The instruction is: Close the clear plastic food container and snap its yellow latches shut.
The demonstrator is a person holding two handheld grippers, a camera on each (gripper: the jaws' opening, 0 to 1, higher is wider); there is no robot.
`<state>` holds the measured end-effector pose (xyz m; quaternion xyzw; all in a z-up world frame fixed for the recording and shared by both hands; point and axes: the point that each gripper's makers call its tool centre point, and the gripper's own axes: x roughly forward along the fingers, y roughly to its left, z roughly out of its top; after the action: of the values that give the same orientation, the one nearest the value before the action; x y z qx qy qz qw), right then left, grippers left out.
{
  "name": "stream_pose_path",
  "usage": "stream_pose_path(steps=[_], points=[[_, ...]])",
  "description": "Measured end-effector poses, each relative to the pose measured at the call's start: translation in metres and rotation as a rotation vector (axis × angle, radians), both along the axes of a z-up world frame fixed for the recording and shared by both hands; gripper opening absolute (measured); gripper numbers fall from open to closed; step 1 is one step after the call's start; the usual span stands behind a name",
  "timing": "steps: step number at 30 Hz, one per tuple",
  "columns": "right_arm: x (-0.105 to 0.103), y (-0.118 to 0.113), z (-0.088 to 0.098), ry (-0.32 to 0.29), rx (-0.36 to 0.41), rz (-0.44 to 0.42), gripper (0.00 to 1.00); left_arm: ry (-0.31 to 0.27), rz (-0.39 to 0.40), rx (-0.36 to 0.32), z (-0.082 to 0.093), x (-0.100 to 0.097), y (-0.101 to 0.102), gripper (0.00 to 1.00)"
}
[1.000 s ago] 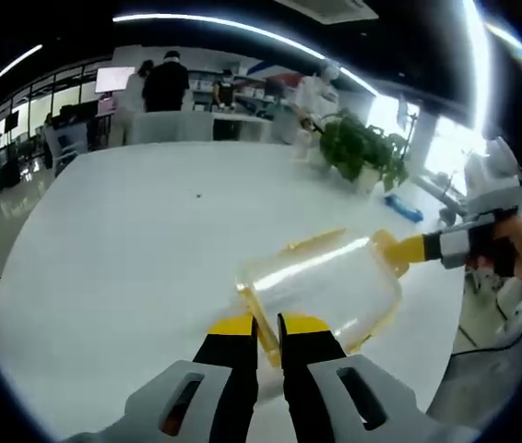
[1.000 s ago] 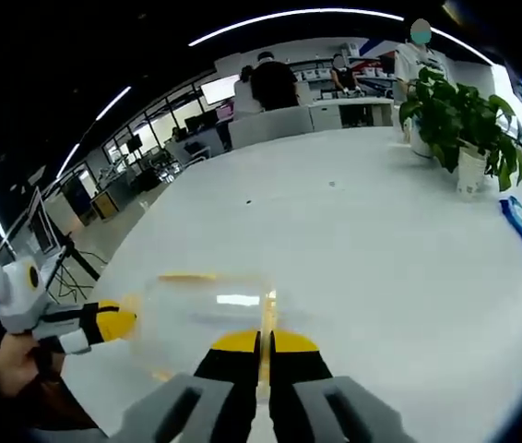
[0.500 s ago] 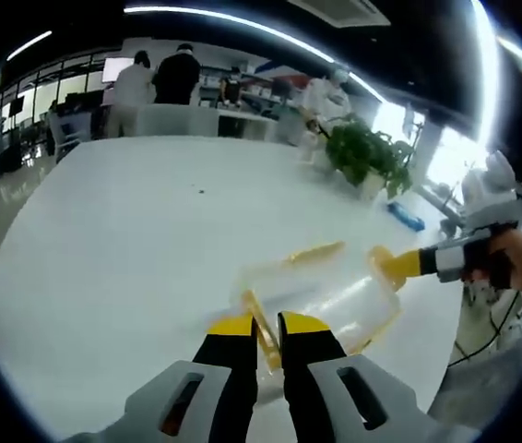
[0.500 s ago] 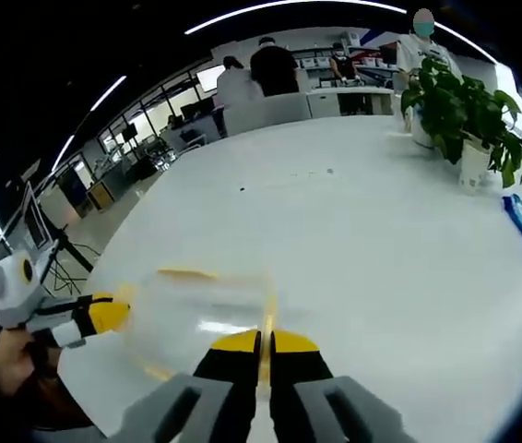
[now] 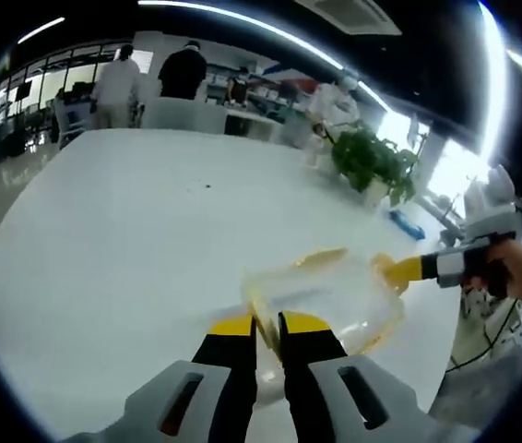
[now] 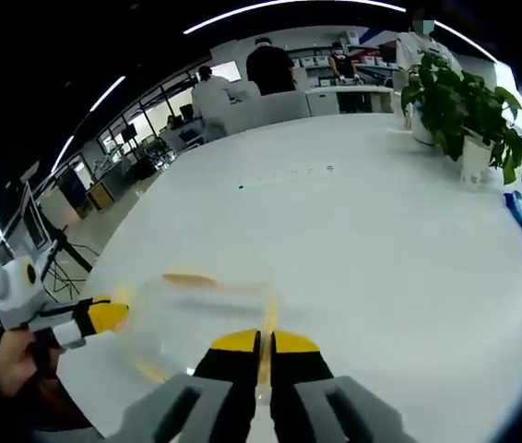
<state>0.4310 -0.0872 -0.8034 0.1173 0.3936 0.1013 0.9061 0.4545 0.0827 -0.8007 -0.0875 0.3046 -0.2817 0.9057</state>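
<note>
My left gripper (image 5: 261, 325) is pinched onto a yellow latch (image 5: 263, 320) at one end of the clear container (image 5: 326, 295), and my right gripper (image 6: 263, 341) is clamped on the latch at the opposite end. The container sits between them on the white table (image 5: 123, 231), a potted plant (image 6: 459, 115) well beyond.

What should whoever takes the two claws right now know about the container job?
Left claw: shut on a yellow latch at one end of the clear container.
Right claw: shut on the yellow latch at the opposite end.
The container is held between the claws above the white table; another latch sticks out along its far side.
Done: both ends gripped.
Whether the lid is seated is unclear. Left: check that, then snap the latches.
</note>
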Motion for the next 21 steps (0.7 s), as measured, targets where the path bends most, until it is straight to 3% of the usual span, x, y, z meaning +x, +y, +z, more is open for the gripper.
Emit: stream_pose_path(steps=[12,16,21], points=[[0.002,-0.003,-0.003,-0.012,-0.006,0.010,0.01,0.013,0.001,-0.022,-0.007,0.001,0.003,0.06],[-0.001,-0.005,-0.005,-0.010,-0.018,0.016,0.04,-0.009,-0.028,-0.003,-0.006,-0.001,0.003,0.08],[-0.002,-0.010,-0.006,-0.017,-0.035,0.010,0.07,-0.020,-0.018,0.028,-0.008,0.002,0.012,0.18]])
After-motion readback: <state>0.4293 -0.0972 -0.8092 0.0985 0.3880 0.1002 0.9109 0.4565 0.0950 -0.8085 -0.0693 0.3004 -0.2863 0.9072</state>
